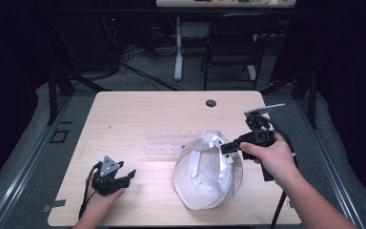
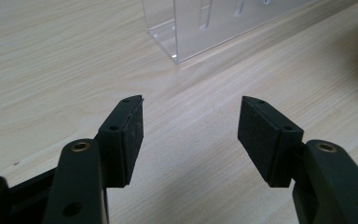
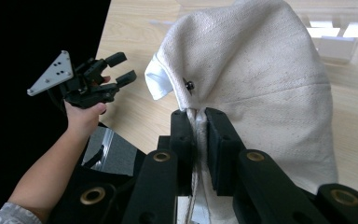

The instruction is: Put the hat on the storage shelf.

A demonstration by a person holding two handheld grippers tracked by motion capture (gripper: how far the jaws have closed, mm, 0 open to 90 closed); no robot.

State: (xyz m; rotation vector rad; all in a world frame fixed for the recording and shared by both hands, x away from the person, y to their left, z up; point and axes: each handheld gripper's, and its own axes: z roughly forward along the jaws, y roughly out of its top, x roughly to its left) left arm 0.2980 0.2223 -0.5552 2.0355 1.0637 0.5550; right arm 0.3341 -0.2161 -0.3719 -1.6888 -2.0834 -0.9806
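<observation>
A cream fabric cap [image 1: 205,179] hangs inside-out over the table's right half, its lower part touching the wood. My right gripper [image 1: 228,148] is shut on the cap's rim at the top and holds it up. In the right gripper view the jaws [image 3: 196,116] pinch a fold of the cap [image 3: 256,70], whose cloth drapes away beyond them. My left gripper [image 1: 126,175] rests low at the table's front left, open, with nothing between its pads [image 2: 191,126]. It stands well apart from the cap, as the right gripper view also shows [image 3: 121,67].
A clear acrylic rack [image 1: 164,143] lies flat on the wooden table [image 1: 138,114] just behind the cap, also seen ahead of the left gripper [image 2: 205,23]. A dark cable hole [image 1: 211,103] sits near the far edge. A black chair [image 1: 233,43] stands beyond the table.
</observation>
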